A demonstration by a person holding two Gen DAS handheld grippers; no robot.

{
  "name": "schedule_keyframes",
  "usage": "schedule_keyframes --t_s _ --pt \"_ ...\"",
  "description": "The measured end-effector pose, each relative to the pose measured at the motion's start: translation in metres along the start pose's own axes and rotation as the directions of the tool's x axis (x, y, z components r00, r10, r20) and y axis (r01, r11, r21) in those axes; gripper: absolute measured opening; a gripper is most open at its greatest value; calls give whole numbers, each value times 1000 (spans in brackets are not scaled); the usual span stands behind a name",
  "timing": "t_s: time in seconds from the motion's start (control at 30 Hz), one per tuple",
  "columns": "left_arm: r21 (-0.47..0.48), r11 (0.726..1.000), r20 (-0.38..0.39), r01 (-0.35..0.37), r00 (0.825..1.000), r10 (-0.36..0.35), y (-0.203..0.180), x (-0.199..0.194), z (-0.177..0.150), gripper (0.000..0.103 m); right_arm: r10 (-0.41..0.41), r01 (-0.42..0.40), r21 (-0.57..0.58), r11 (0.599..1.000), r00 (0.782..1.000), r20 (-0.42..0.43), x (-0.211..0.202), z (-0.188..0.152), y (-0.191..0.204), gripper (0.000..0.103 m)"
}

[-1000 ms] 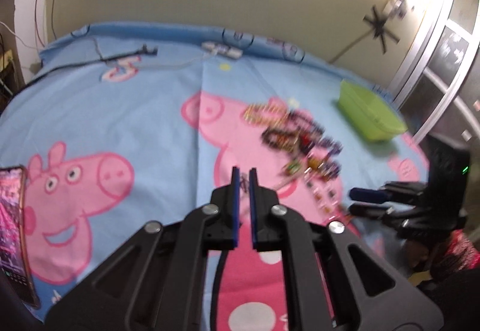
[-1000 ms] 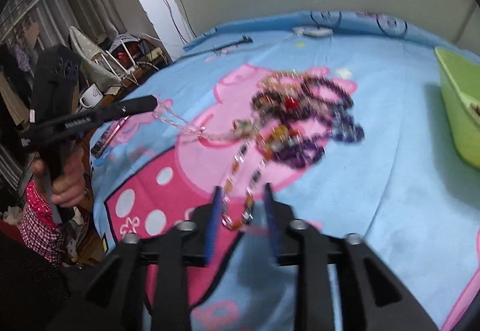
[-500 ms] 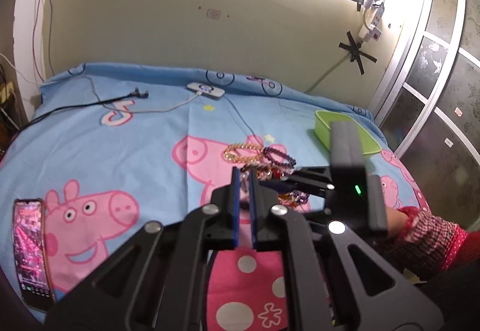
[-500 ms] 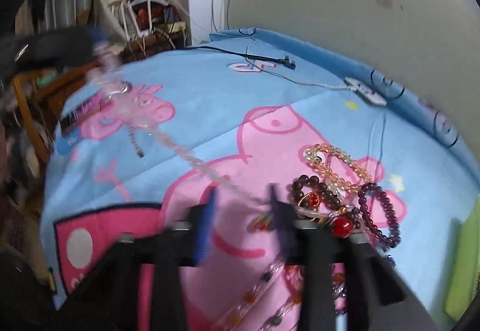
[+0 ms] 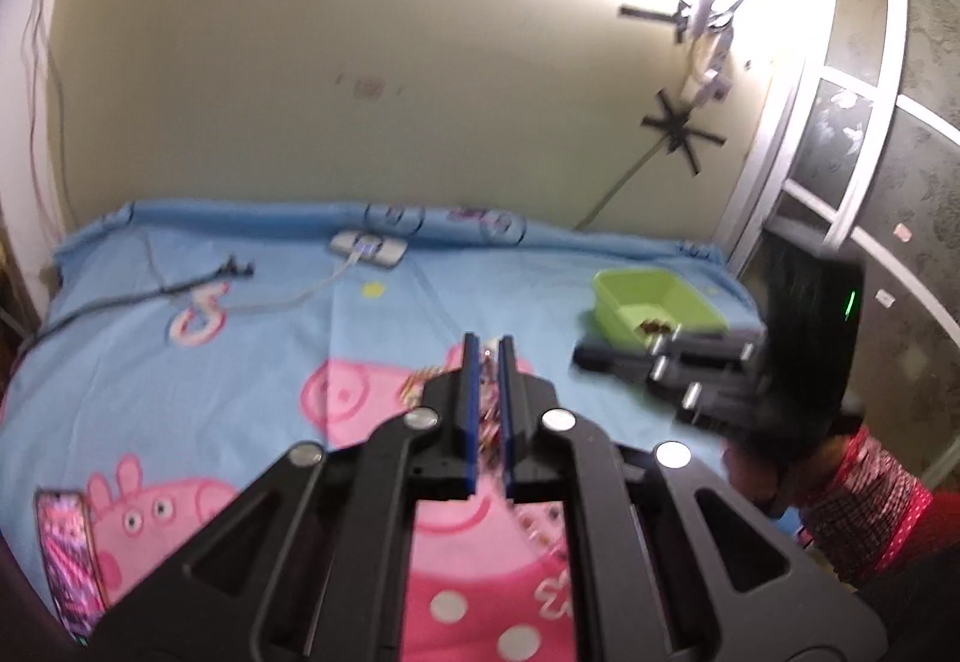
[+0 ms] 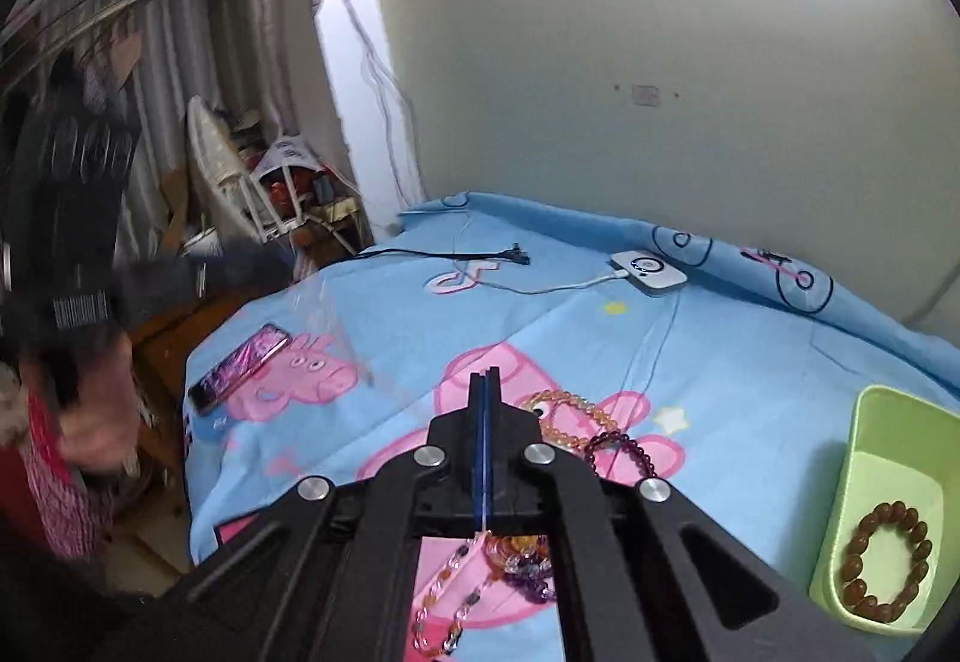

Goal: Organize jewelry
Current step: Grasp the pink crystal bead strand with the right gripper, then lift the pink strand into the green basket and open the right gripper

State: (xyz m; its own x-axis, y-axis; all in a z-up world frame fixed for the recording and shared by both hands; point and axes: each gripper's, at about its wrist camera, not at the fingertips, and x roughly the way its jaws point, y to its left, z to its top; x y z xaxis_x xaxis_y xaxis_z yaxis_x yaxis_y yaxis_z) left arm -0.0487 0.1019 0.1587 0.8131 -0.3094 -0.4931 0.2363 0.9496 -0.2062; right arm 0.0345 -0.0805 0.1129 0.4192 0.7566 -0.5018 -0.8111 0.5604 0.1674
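My right gripper (image 6: 485, 375) is shut, and a chain necklace (image 6: 447, 596) of pink and coloured links hangs beneath its jaws. A faint clear stretch of that chain (image 6: 351, 347) runs up to my left gripper (image 6: 273, 260), blurred at the left in a person's hand (image 6: 96, 422). In the left wrist view the left gripper (image 5: 487, 347) is shut, with a thin strand between its pads. Loose bracelets lie on the bedsheet: a gold bead one (image 6: 564, 410) and a dark purple one (image 6: 624, 449). A green tray (image 6: 888, 410) at the right holds a brown bead bracelet (image 6: 882, 560).
The blue cartoon-pig sheet (image 6: 720, 362) covers the bed. A phone (image 6: 240, 368) lies near its left edge. A white charger box (image 6: 648, 269) and a black cable (image 6: 456, 255) lie by the far wall. Cluttered furniture stands beyond the left edge.
The right gripper closed on the link chain and both grippers rose, lifting the chain off the sheet. The left gripper stayed shut.
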Motion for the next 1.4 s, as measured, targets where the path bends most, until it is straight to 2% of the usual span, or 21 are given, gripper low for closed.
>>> schedule_keyframes --t_s 0.1,0.17,0.2,0.23,0.3,0.37,0.53,0.57,0.6,0.67,0.77,0.87,1.0,1.1,1.2,1.23,1.4 --pt "28 999 38 16 999 -17 -14 -8 19 5 78 -76 21 997 994 -75 15 -17 -2 0" --pt "37 999 48 21 999 -23 -20 -11 26 5 66 -64 21 998 993 -100 27 -30 -2 0" --pt "46 999 54 18 998 -21 -24 -12 30 5 54 -52 16 999 994 -93 32 -35 -1 7" --pt "50 999 57 16 998 -18 -27 -13 32 5 44 -43 13 999 996 -84 33 -38 0 21" --pt "61 998 64 12 998 -16 -32 -15 38 5 21 -21 9 1000 998 -58 36 -43 0 37" --pt "70 997 68 10 998 -15 -36 -17 40 5 -5 4 -5 1000 999 -43 37 -46 2 41" --pt "87 996 79 11 997 -18 -43 -22 43 5 -51 47 -37 998 994 -100 60 -40 -4 39" --pt "88 996 82 10 996 -17 -44 -24 43 5 -59 57 -27 998 991 -122 68 -38 -8 31" --pt "88 996 87 7 996 -15 -44 -25 44 5 -51 53 9 999 987 -156 77 -36 -15 0" --pt "85 996 90 4 996 -11 -44 -28 44 5 -2 21 118 993 986 -165 81 -32 -32 0" --pt "91 996 102 -17 995 8 -44 -30 45 5 56 -36 229 973 995 -79 55 -19 -50 0" --pt "81 997 93 -15 996 7 -44 -22 47 5 89 -84 278 957 996 -4 15 -1 -62 0" --pt "72 997 73 31 997 -36 -54 3 54 5 74 -94 295 951 994 77 -40 26 -77 0" --pt "62 994 59 88 994 -91 -70 30 65 5 35 -72 322 944 992 118 -76 44 -96 0" --pt "49 987 35 151 988 -153 -88 63 79 5 -56 9 323 947 989 135 -113 61 -114 0" --pt "38 981 15 189 982 -190 -95 79 86 5 -80 32 325 945 988 135 -121 65 -119 0" --pt "19 964 -54 264 963 -263 -131 135 97 5 -199 154 347 925 975 98 -150 67 -152 0"
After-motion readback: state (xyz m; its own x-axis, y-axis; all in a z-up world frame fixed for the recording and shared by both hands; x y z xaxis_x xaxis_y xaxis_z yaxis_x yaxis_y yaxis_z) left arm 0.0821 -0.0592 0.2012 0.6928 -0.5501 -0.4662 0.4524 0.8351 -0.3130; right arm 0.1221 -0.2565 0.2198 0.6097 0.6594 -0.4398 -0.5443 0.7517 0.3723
